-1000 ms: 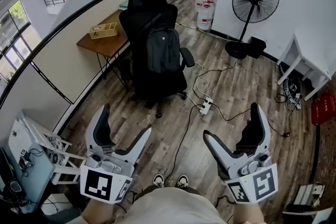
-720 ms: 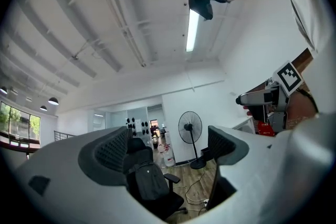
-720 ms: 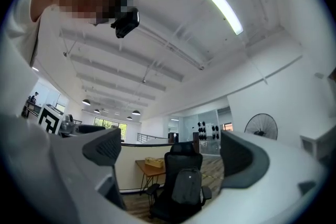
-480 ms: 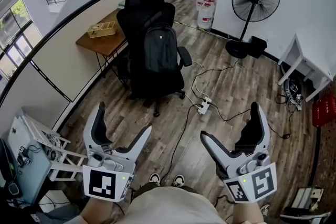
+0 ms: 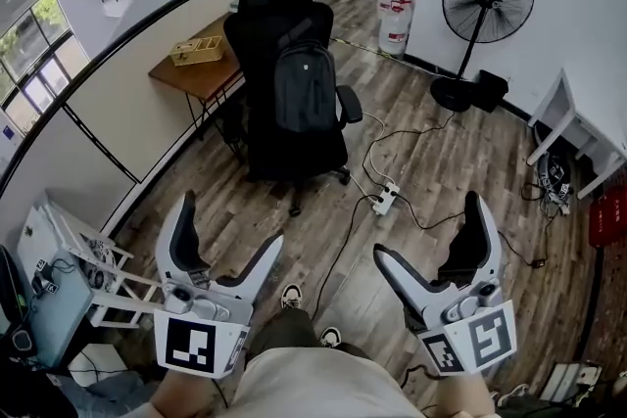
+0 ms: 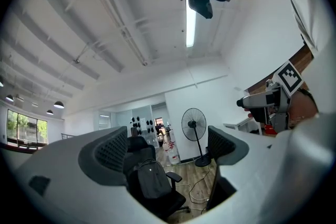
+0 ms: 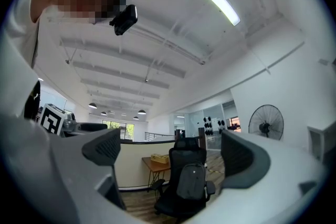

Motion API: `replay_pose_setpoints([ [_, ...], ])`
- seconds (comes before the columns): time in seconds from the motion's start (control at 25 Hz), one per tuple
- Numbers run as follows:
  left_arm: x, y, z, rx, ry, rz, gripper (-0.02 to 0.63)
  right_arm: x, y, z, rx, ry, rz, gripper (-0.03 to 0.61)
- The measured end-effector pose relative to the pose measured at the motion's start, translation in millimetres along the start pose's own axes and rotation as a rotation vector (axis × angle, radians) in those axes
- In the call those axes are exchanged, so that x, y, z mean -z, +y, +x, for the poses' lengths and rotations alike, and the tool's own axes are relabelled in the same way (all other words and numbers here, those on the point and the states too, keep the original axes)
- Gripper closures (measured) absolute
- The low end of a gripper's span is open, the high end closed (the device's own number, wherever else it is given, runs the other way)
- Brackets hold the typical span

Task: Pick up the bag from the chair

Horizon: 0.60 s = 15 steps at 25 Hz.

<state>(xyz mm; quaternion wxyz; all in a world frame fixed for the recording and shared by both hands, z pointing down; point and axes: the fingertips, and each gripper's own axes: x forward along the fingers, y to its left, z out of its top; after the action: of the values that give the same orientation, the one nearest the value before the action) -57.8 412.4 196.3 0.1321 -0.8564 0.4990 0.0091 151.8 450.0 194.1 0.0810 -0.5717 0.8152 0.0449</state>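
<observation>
A dark grey backpack [image 5: 305,85] stands upright on the seat of a black office chair [image 5: 282,24], leaning against its backrest. The same backpack [image 6: 148,180] shows between the jaws in the left gripper view, and the backpack [image 7: 191,182] also appears in the right gripper view. My left gripper [image 5: 227,228] is open and empty, low at the left, well short of the chair. On the other side, my right gripper [image 5: 427,228] is open and empty too, equally far from the bag.
A wooden desk [image 5: 199,71] with a small crate [image 5: 196,51] stands left of the chair by the railing. A power strip [image 5: 383,199] and cables lie on the wood floor. A standing fan [image 5: 485,0] and water bottles [image 5: 396,10] are at the back right.
The view has shifted slightly toward the chair. One foot of the person has stepped forward. Both grippers stay open at about the same place in the view.
</observation>
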Motion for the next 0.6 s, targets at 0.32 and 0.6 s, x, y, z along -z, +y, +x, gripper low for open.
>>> replay_pose_setpoints([
  [0.32,22,13,26,-0.008,0.021,-0.019,0.159,15,-14,34,-0.016,0.002,0.002,-0.02],
  [0.6,50,48,76,-0.013,0.054,-0.046,0.158,37,-28,92,-0.007,0.03,-0.028,-0.02],
])
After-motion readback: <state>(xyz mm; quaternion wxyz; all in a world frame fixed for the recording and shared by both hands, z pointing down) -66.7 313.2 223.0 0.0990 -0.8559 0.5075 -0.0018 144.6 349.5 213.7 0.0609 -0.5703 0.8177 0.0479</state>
